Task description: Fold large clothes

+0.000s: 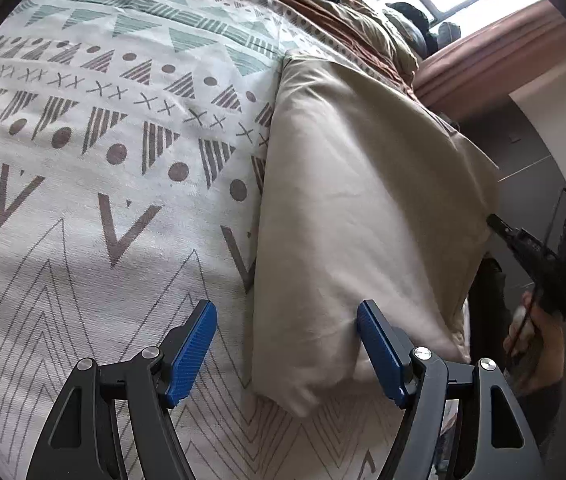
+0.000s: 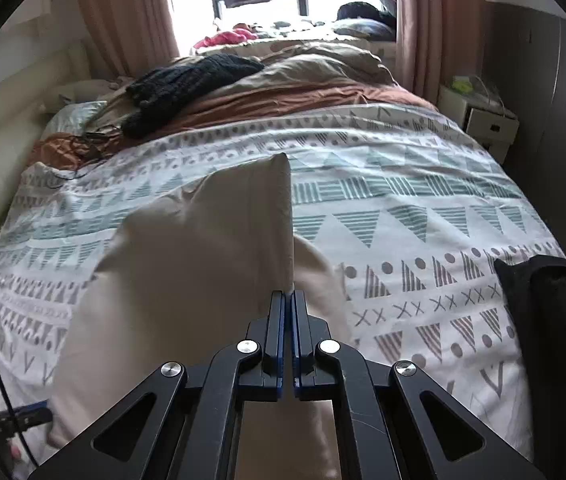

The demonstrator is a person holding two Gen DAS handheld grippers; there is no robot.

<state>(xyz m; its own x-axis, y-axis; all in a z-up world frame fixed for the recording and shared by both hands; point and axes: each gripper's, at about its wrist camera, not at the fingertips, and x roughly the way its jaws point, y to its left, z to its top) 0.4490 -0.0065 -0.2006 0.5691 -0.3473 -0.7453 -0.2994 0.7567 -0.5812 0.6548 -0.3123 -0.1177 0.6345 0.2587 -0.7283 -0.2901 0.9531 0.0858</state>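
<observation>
**Inspector A:** Left wrist view first. What stands ahead of the left gripper [image 1: 287, 354]?

**Inspector B:** Its blue-padded fingers [image 1: 193, 354] are spread wide apart, gripping nothing. Between them and forward lies the beige folded cloth garment [image 1: 363, 208], resting on the white bedspread with grey and teal geometric print [image 1: 95, 152]. The garment's near corner sits just ahead of the right-hand pad, which appears to touch the fabric edge. Off to that gripper's right, the other black tool is seen, held in a hand [image 1: 535, 344].

**Inspector A:** Right wrist view?

**Inspector B:** The right gripper [image 2: 291, 300] has its fingers pressed together, clamped on an edge of the beige garment [image 2: 203, 240]. The cloth rises from the pinch as a raised fold directly ahead, then drapes down to the gripper's left onto the bedspread [image 2: 423, 208]. Farther ahead lie a rust-brown rumpled blanket [image 2: 291, 100] and a black knitted item [image 2: 187, 80]. A dark cloth [image 2: 551, 320] lies to the right.
</observation>
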